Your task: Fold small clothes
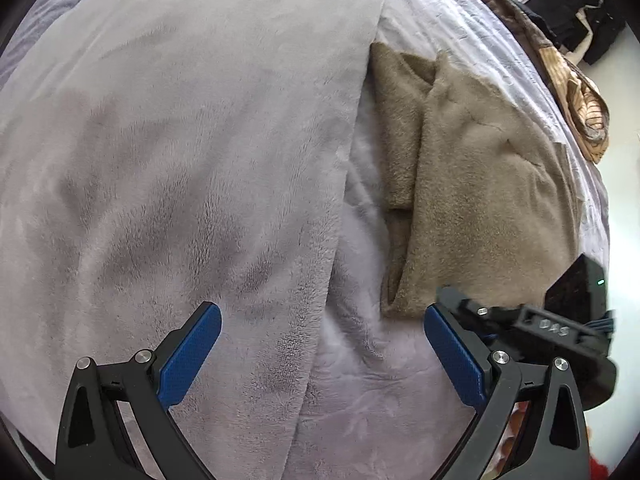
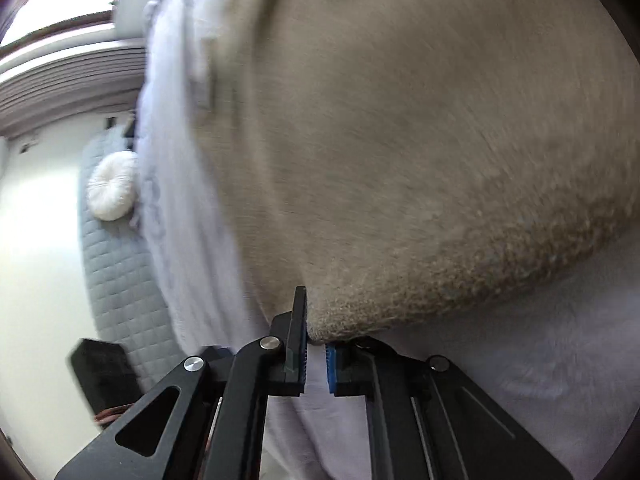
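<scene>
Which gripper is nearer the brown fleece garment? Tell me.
Right. The right gripper is clamped on the edge of the brown fleece garment. The left gripper hangs open over the grey blanket, beside the garment, not touching it.

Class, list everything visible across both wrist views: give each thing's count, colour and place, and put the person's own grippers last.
Fuzzy tan-brown fleece garment: one, partly folded, right side of bed.
Plush lilac-grey blanket: one, spread left of the garment.
Pale lavender bedsheet: one, under both.
Brown patterned cloth: one, bed's far right edge.
Dark clothes pile: black, beyond the bed.
Round white fluffy cushion: one, on a grey quilted mat.
Left gripper: black, blue pads, open over the blanket.
Right gripper: shut on the garment's edge.
</scene>
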The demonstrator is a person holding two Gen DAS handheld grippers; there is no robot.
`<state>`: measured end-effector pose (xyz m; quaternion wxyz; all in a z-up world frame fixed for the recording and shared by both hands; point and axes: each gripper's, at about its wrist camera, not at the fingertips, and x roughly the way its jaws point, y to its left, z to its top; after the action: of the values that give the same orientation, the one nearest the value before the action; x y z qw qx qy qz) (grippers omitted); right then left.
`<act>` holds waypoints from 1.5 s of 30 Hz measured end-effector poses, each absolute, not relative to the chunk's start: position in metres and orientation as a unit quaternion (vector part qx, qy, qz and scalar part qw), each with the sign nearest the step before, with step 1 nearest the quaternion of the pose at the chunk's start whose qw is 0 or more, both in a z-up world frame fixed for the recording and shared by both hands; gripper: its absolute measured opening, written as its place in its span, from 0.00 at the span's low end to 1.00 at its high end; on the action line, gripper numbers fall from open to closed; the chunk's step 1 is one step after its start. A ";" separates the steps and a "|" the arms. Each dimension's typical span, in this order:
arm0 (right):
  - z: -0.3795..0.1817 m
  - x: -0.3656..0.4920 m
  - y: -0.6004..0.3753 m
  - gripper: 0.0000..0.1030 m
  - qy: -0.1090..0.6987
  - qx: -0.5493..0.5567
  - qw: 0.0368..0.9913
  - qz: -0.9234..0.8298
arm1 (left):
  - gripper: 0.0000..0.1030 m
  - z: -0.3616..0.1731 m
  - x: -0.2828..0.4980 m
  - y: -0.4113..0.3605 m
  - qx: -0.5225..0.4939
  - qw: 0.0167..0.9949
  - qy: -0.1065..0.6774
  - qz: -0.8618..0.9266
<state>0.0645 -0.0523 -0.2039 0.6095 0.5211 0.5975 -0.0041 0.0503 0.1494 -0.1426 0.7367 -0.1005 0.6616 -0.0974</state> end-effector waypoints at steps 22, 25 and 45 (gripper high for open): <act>-0.094 -0.023 -0.257 0.43 0.464 0.476 0.687 -0.293 | 0.99 -0.119 0.068 0.096 -0.050 0.761 0.630 -0.151; -0.076 -0.017 -0.279 0.43 0.479 0.392 0.725 -0.301 | 0.99 -0.116 0.069 0.094 -0.050 0.767 0.621 -0.153; -0.083 -0.022 -0.307 0.11 0.565 0.310 0.708 -0.287 | 0.99 -0.126 0.072 0.079 -0.012 0.745 0.655 -0.128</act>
<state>-0.0221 -0.3070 -0.0832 0.7085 0.3104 0.5653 -0.2866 0.0720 0.0794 -0.1256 0.7450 -0.0123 0.6546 -0.1280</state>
